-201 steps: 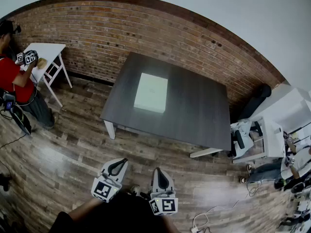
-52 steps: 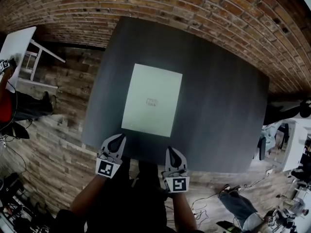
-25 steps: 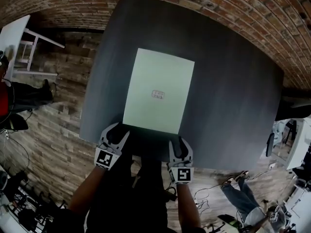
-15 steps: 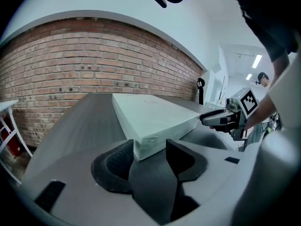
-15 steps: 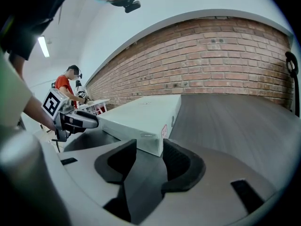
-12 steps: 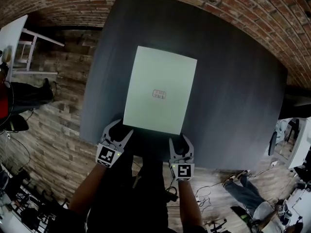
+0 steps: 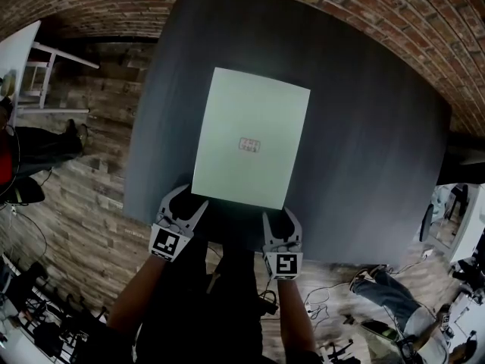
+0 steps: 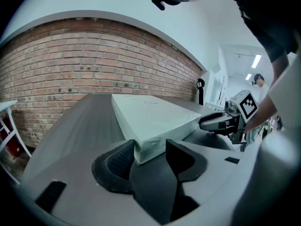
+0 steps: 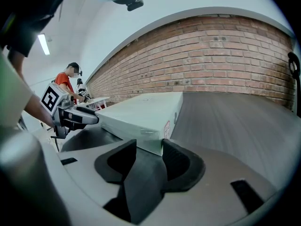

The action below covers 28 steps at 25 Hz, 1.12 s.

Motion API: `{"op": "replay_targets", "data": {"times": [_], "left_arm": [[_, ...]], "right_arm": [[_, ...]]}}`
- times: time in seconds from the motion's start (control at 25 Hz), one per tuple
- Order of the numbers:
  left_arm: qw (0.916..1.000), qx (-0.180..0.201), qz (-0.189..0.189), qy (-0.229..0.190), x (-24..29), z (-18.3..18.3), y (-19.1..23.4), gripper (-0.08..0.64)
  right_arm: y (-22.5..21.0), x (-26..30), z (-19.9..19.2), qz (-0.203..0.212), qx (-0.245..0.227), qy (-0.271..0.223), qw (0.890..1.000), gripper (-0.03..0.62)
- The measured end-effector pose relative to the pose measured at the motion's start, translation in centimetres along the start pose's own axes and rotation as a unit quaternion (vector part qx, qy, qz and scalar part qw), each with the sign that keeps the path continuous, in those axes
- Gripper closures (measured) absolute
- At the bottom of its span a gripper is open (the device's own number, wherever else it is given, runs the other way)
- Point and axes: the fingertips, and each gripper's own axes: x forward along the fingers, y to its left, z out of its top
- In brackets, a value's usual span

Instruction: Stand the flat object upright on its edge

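A flat pale green box (image 7: 250, 139) lies on its broad face on the dark grey table (image 7: 364, 142), a small label at its middle. My left gripper (image 7: 186, 203) is at the box's near left corner. Its jaws have just been opening, and the corner (image 8: 150, 142) sits between the tips without being pressed. My right gripper (image 7: 280, 217) is at the near right corner. It too has just been opening, and that corner (image 9: 155, 138) lies between its open jaws. Each gripper view shows the other gripper across the box's near edge.
The table's near edge runs just under both grippers. A brick wall (image 7: 341, 6) stands behind the table. At the far left are a small white table (image 7: 19, 59) and a person in red (image 7: 7, 165). Cables and gear lie on the wooden floor (image 7: 83, 203).
Both grippers have closed in on the box's near corners and their jaws stand wider apart. The box has not moved on the table.
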Motion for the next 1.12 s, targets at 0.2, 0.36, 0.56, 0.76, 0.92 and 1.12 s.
{"op": "replay_targets", "data": {"times": [0.2,0.36,0.56,0.76,0.92,1.12], "left_arm": [[1.0000,-0.001,0.000,-0.003,0.0,0.1,-0.2,0.353],[0.9999,-0.002,0.007,-0.011,-0.2,0.5,-0.2,0.350],[0.9999,0.008,0.009,-0.011,-0.6,1.0,-0.2,0.350],[0.9998,0.012,0.004,-0.014,-1.3,1.9,-0.5,0.350],[0.9997,0.020,0.000,-0.016,-2.3,3.0,-1.0,0.347],[0.9993,0.022,0.001,-0.030,-3.5,4.4,-1.9,0.345]], "right_arm": [[0.4,0.0,0.4,0.009,-0.020,-0.002,1.000,0.414],[0.6,-0.3,0.5,0.009,-0.015,0.002,1.000,0.414],[0.9,-0.6,1.0,0.016,-0.024,-0.002,1.000,0.414],[1.1,-1.3,2.5,0.012,-0.013,-0.020,1.000,0.414],[1.4,-2.2,3.6,0.012,-0.024,-0.023,0.999,0.414],[1.5,-3.6,4.7,0.006,-0.019,-0.033,0.999,0.414]]}}
